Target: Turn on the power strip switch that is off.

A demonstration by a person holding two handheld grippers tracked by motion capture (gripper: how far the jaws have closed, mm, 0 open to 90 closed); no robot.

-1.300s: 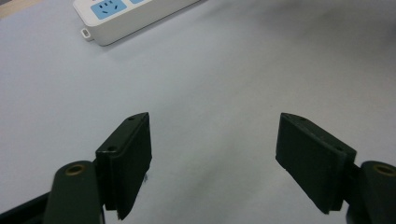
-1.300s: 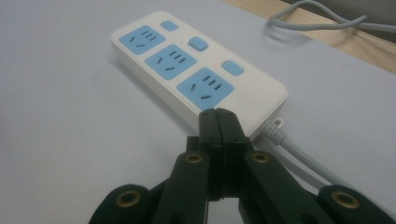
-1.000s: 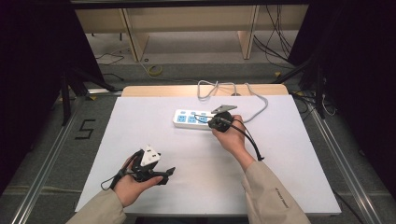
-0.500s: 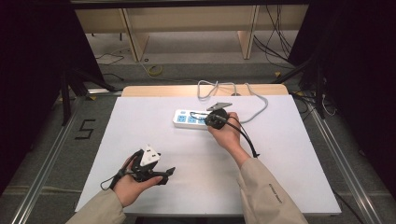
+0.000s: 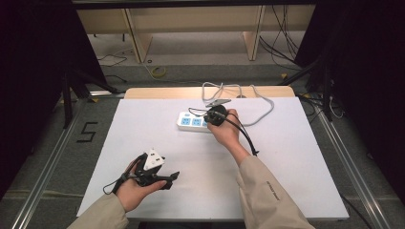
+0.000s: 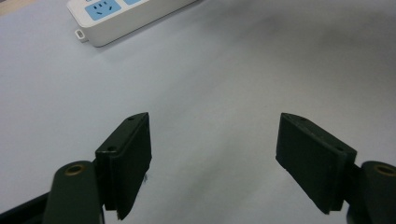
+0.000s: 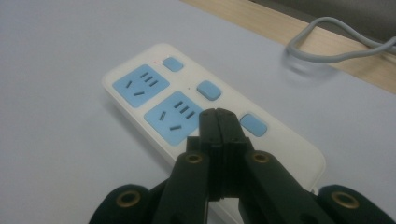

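Note:
A white power strip [image 5: 190, 121] with blue sockets lies at the far middle of the white table. In the right gripper view the power strip [image 7: 140, 84] shows two blue sockets and a row of blue switch buttons [image 7: 208, 90]. My right gripper [image 7: 217, 120] is shut with nothing in it, its tips just over the strip between the second socket and a button. From above, the right gripper [image 5: 215, 116] hangs over the strip's right half. My left gripper [image 5: 168, 177] rests near the front left, open and empty. Its jaws [image 6: 215, 135] stand wide apart above bare table, the power strip [image 6: 126, 16] far off.
The strip's grey cable [image 5: 258, 102] loops across the far right of the table and over its wooden back edge [image 5: 162, 92]. The same cable [image 7: 336, 51] lies beyond the strip in the right gripper view. White tabletop [image 5: 286, 162] lies open at the right.
The right hand has carried its shut gripper a little left and farther back over the power strip. The left gripper has stayed where it was.

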